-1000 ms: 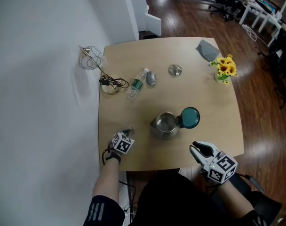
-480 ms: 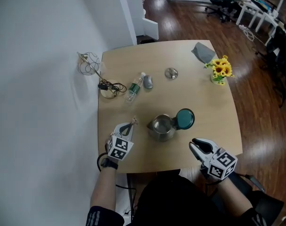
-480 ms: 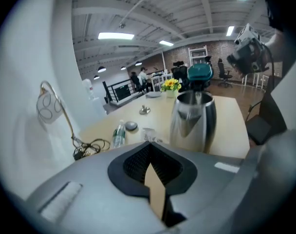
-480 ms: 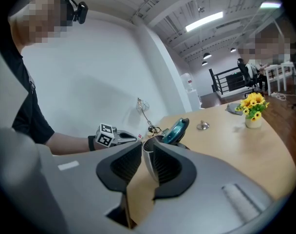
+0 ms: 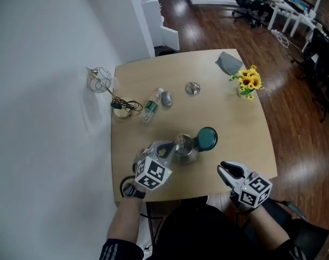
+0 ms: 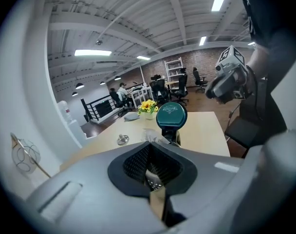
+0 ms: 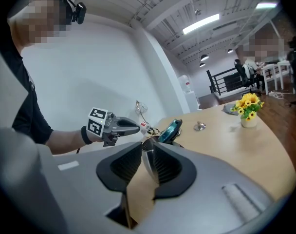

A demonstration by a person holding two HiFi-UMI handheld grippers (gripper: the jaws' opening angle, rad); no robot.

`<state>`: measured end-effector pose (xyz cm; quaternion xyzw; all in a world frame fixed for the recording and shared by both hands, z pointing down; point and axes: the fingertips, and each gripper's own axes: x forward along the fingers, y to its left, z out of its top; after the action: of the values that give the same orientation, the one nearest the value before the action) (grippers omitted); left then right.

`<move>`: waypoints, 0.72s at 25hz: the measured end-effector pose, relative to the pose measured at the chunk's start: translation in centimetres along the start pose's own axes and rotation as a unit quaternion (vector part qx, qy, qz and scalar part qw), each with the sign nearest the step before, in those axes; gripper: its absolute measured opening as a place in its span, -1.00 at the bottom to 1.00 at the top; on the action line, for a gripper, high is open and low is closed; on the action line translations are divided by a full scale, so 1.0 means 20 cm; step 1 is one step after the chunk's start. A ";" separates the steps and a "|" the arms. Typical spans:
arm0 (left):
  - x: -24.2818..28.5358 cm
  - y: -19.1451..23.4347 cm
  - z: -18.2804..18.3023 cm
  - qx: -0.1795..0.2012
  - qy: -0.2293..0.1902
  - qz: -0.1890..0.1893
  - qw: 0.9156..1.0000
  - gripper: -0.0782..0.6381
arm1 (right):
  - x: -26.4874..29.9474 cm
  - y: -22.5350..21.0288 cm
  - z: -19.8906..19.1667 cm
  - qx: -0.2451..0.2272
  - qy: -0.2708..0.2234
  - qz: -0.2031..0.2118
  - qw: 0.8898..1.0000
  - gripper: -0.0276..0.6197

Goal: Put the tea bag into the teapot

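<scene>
The left claw (image 5: 168, 148), clenched on the tea bag (image 7: 145, 128), has swung in from well left of the teapot (image 5: 186, 149) to just beside its open rim, so dropping the bag in looks close. The right claw (image 5: 228, 172) sits released, near-right of the teapot.

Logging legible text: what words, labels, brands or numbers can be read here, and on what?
Nothing reads clearly.
Green label on the clear plastic bottle: too small.
Emblem on the round teal lid: blurred.
Red-and-white tag on the tea bag: too small.
</scene>
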<state>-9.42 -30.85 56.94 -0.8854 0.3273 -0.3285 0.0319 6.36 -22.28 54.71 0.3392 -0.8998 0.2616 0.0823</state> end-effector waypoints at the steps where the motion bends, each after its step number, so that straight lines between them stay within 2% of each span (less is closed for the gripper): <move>1: 0.02 -0.03 -0.01 0.000 0.008 -0.005 1.000 -0.78 | -0.01 -0.01 0.00 0.002 0.000 -0.002 1.000 -0.65; 7: 0.12 -0.12 -0.11 -0.021 0.049 -0.033 0.998 -0.78 | -0.03 -0.04 -0.04 0.008 0.007 -0.005 1.000 -0.65; 11: 0.14 -0.11 -0.11 -0.016 0.050 -0.026 0.998 -0.78 | -0.04 -0.04 -0.05 0.012 0.006 -0.003 1.000 -0.65; 13: 0.12 -0.09 -0.07 -0.026 0.032 -0.017 0.999 -0.68 | -0.04 -0.04 -0.05 0.014 0.006 0.000 1.000 -0.65; 15: 0.10 -0.08 -0.04 -0.039 0.017 -0.016 0.999 -0.49 | -0.05 -0.04 -0.05 0.013 0.006 0.003 1.000 -0.65; 18: 0.09 -0.07 -0.03 -0.037 0.021 -0.010 0.999 -0.36 | -0.05 -0.04 -0.05 0.012 0.005 0.007 1.000 -0.65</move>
<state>-8.04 -30.69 58.74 -0.8822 0.3308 -0.3350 -0.0114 7.56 -21.68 55.44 0.3325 -0.8985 0.2751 0.0807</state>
